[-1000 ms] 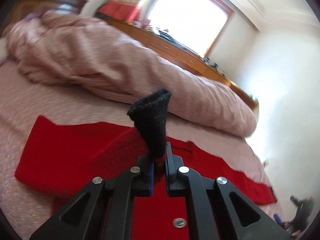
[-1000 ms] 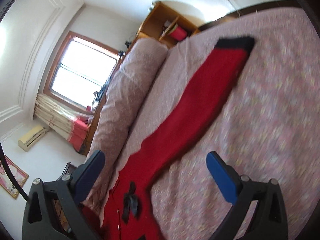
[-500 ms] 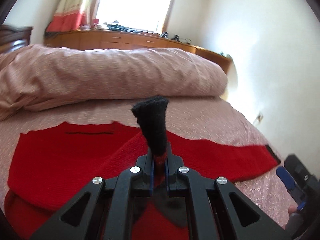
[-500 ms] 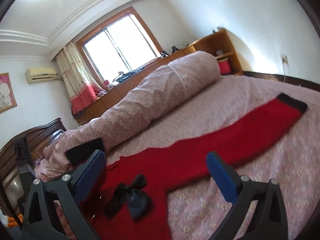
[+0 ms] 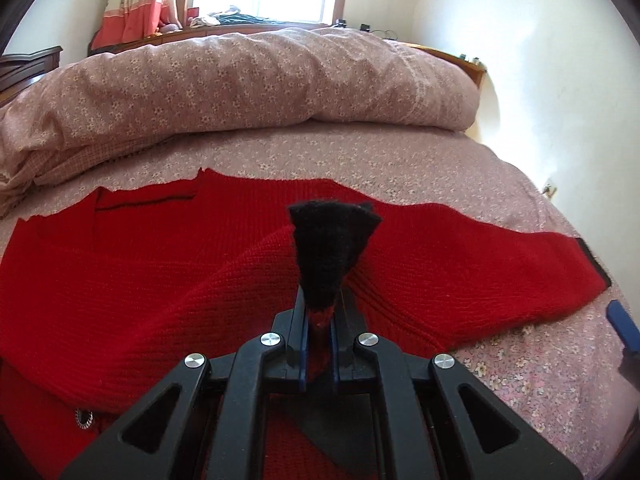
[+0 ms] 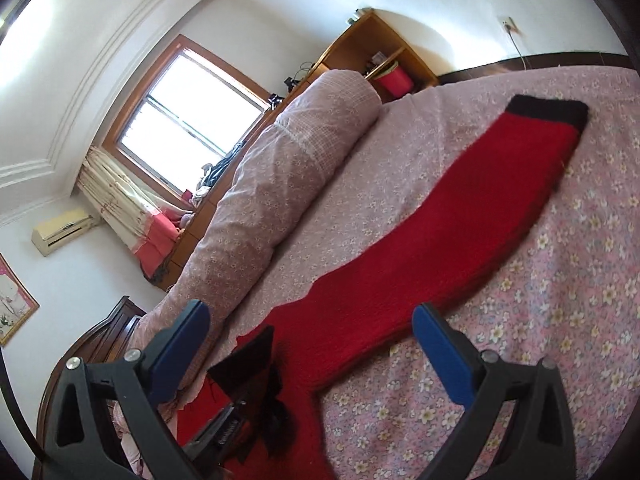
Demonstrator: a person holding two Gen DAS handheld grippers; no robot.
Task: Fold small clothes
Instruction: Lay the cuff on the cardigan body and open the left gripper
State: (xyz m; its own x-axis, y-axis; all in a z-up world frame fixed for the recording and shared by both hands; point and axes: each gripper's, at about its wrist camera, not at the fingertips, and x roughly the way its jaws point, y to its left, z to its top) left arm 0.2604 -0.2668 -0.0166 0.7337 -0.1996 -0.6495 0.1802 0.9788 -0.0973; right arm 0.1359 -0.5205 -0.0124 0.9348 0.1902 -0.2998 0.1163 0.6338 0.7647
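Left hand-held gripper (image 5: 318, 350) is clamping the black cuff (image 5: 332, 248) of one sleeve of the red sweater (image 5: 120, 280), its jaws pinched tight on the knit. I am carrying that sleeve across the sweater's body, which is lying flat on the bed (image 5: 520, 368) in front of the rolled duvet (image 5: 240, 80). Right hand-held gripper (image 6: 310, 338) is holding nothing, its blue pads spread wide above the sweater's other sleeve (image 6: 460, 216), which is stretching away from the body toward the bed's far corner with its own black cuff (image 6: 548, 110) at the end.

To do this fold well, I judge I should be laying the held cuff down so the sleeve runs straight across the chest, with the crease at the shoulder seam, and only then letting go. Lowering it slowly should be keeping the knit from bunching under itself.

Beyond the sweater, on the side away from the duvet, bare flowered bedspread is giving me free room to work. On the duvet side the sweater's top edge is lying near the roll, so I am keeping my sweep low and short there.
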